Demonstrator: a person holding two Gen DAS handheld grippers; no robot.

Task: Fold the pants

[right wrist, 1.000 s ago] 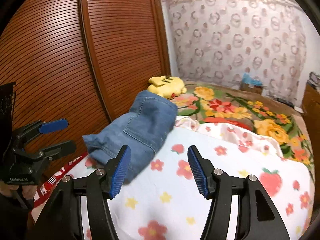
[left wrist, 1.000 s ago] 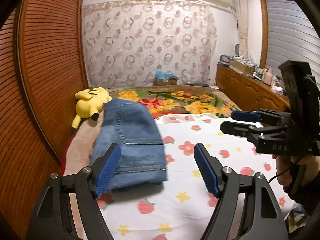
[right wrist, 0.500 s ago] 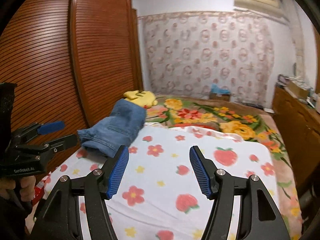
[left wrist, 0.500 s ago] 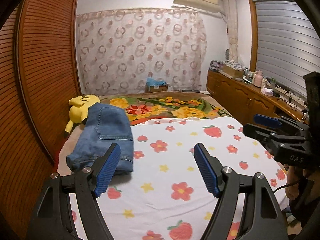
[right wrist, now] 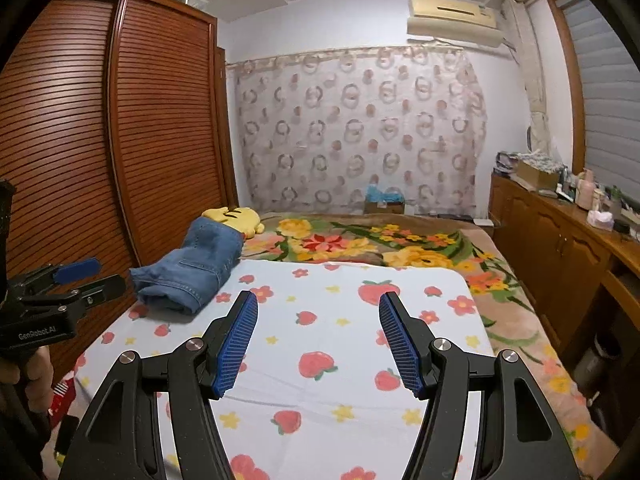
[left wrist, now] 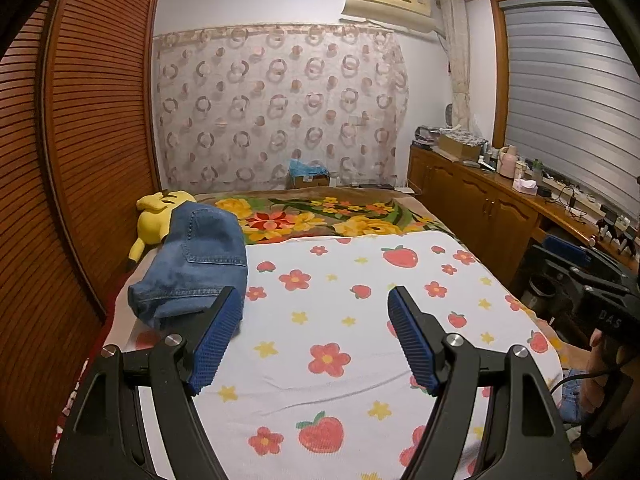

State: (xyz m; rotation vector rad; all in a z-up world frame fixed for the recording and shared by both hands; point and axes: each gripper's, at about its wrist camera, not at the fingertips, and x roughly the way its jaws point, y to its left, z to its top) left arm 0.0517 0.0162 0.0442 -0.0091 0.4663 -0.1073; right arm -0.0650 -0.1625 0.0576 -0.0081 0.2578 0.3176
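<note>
- The folded blue denim pants (left wrist: 192,268) lie as a thick, layered bundle on the bed, partly on the white sheet printed with strawberries and flowers (left wrist: 340,320). Their far end rests against a yellow plush toy (left wrist: 158,218).
- In the left wrist view the left gripper (left wrist: 316,336) has its blue ribbed pads spread wide with nothing between them. The bundle's near edge sits just beyond and outside the left-hand pad.
- In the right wrist view the right gripper (right wrist: 318,338) is likewise spread and empty, with bare sheet between its pads. The pants (right wrist: 192,268) lie well off to the left of its left-hand pad.
- Judged from the look, the denim will handle as heavy, limp cloth with stiff seams. It is not fragile or slippery against ribbed pads, but the layers could slide apart if only the top one is caught.
- The likeliest hold is a thick seamed edge: the stitched hem at the near end, or the folded side facing the sheet, pinching all layers together.
- With the bundle already compact, the fold looks close to finished.
</note>
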